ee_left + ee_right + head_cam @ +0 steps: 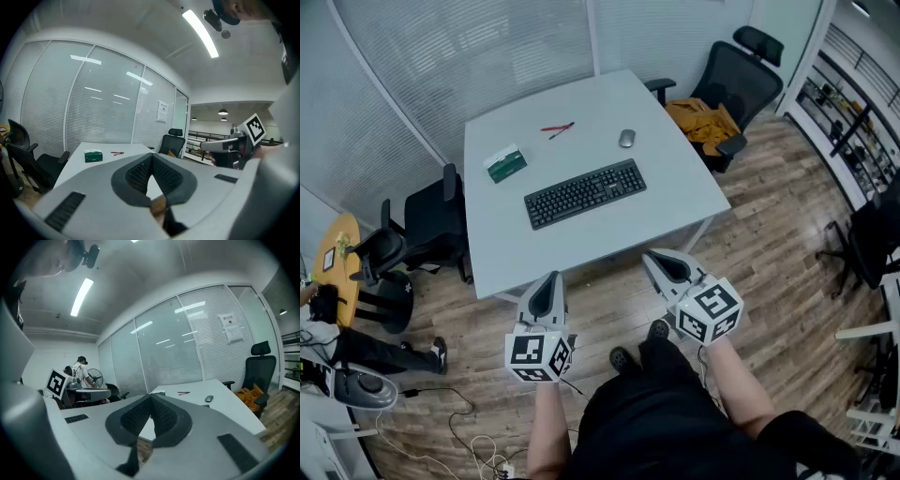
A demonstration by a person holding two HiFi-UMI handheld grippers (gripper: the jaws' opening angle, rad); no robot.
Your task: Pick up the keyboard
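My left gripper [151, 157] has its jaws brought fully together, tip to tip, with nothing between them; my right gripper [151, 397] stands the same way, pads met and empty. In the head view both grippers are held side by side, near the front edge of the white counter [511, 246] and over the wooden floor [600, 314], each pointing toward the counter and touching nothing. The black keyboard [585, 192] lies flat near the middle of the counter, set at a slant with its right end farther from me, well apart from both grippers. Beyond its right end sits a grey mouse [626, 138]; beyond its left end lies a green box [505, 163]; between these, nearer the far edge, lie red pens [557, 128]. At the counter's far right corner stands a black office chair [741, 75] with an orange cloth [703, 118] heaped on its seat. Blinds cover the glass walls behind the counter.
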